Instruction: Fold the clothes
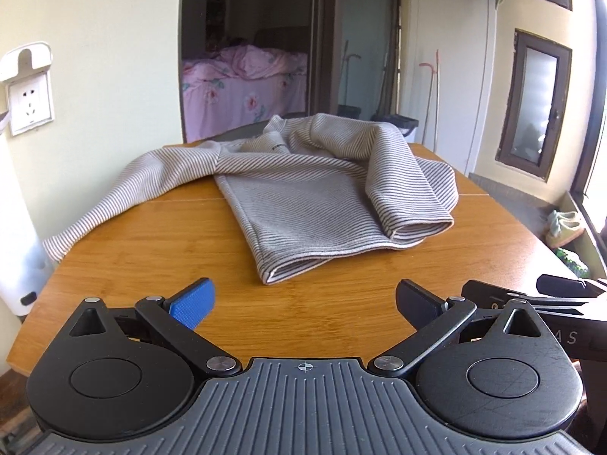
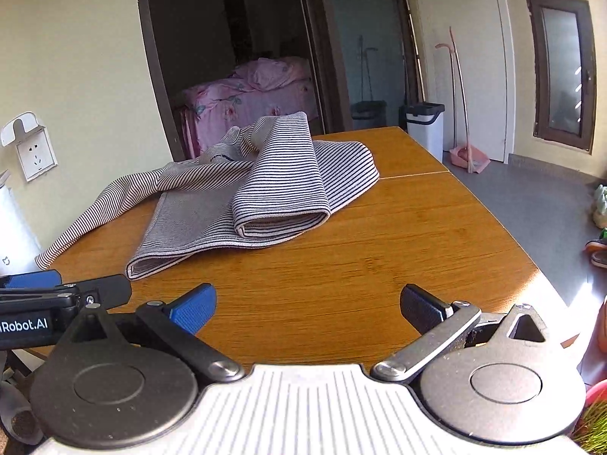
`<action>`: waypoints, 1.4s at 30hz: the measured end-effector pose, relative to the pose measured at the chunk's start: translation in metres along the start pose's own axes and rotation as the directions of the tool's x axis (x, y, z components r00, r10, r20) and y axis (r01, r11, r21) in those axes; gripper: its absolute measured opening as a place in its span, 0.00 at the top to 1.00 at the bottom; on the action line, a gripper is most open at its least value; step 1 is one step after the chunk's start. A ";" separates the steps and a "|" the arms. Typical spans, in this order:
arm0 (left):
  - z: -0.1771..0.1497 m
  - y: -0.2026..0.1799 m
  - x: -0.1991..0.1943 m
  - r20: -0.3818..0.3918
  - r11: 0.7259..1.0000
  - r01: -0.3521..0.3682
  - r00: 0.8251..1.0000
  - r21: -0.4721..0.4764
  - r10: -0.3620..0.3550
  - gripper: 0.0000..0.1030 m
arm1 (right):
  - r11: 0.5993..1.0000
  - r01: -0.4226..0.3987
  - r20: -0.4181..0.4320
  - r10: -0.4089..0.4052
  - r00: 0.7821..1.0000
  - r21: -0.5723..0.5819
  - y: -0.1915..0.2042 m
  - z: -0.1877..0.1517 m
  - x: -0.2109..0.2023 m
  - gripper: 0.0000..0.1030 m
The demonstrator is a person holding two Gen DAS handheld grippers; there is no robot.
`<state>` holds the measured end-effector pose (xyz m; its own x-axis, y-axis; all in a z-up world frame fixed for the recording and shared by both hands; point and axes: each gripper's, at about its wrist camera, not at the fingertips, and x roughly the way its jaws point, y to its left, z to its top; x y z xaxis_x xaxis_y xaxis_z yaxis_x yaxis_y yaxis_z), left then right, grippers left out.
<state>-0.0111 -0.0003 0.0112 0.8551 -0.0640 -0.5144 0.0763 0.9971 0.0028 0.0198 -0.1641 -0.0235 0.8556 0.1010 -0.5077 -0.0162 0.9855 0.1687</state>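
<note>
A grey-and-white striped long-sleeved top [image 1: 303, 197] [image 2: 242, 197] lies crumpled on the wooden table [image 1: 159, 250] [image 2: 398, 235]. One sleeve trails to the table's left edge. The other sleeve is doubled over the body on the right. My left gripper [image 1: 305, 303] hovers over the near table edge, short of the top's hem, open and empty. Beside it on the right, my right gripper [image 2: 307, 305] is open too, with bare wood between its fingers. The right gripper's tips show at the left wrist view's right edge; the left gripper's tips show at the right wrist view's left edge.
A wall with a socket [image 1: 30, 102] and a white appliance [image 1: 15, 235] stand left of the table. Behind the table a doorway opens onto a bed with pink bedding [image 1: 242, 83]. A white bin [image 2: 425, 125] and a dustpan [image 2: 468, 157] stand on the grey floor at the right.
</note>
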 end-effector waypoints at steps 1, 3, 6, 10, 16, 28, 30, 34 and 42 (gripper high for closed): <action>0.001 0.000 0.000 0.001 1.000 -0.010 1.000 0.006 0.010 0.00 | 1.000 0.000 -0.001 0.000 1.000 0.002 0.000 0.000 0.000 0.00; 0.003 0.003 0.004 -0.035 1.000 -0.014 0.999 -0.001 0.014 0.00 | 1.000 -0.001 -0.004 0.001 1.000 0.004 -0.001 0.000 0.000 0.00; 0.003 0.008 0.006 -0.075 1.000 -0.012 0.997 -0.020 0.011 0.00 | 1.000 -0.003 -0.005 0.003 1.000 0.000 0.000 -0.001 0.000 0.00; 0.001 0.011 0.008 -0.100 0.999 -0.010 0.995 -0.044 0.005 0.00 | 1.000 -0.004 -0.011 0.004 1.000 -0.001 0.000 -0.002 0.001 0.00; -0.001 0.013 0.010 -0.125 0.998 -0.005 0.992 -0.068 -0.004 0.00 | 1.000 -0.005 -0.015 0.005 1.000 -0.003 -0.001 -0.002 0.000 0.00; -0.002 0.014 0.013 -0.162 0.997 -0.008 0.987 -0.079 -0.005 0.00 | 1.000 -0.006 -0.017 0.006 1.000 -0.010 -0.003 0.000 -0.001 0.00; -0.002 0.014 0.012 -0.162 0.997 -0.008 0.987 -0.079 -0.005 0.00 | 1.000 -0.006 -0.016 0.006 1.000 -0.011 -0.003 -0.001 0.000 0.00; -0.003 0.014 0.012 -0.163 0.997 -0.011 0.987 -0.078 -0.002 0.00 | 1.000 -0.007 -0.016 0.007 1.000 -0.012 -0.003 -0.001 0.000 0.00; -0.004 0.015 0.013 -0.169 0.997 -0.015 0.986 -0.079 0.001 0.00 | 1.000 -0.007 -0.016 0.006 1.000 -0.011 -0.001 -0.002 0.001 0.00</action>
<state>-0.0010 0.0137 0.0012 0.7562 -0.0547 -0.6521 0.0230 0.9981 -0.0571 0.0198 -0.1649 -0.0256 0.8470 0.1095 -0.5202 -0.0275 0.9862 0.1630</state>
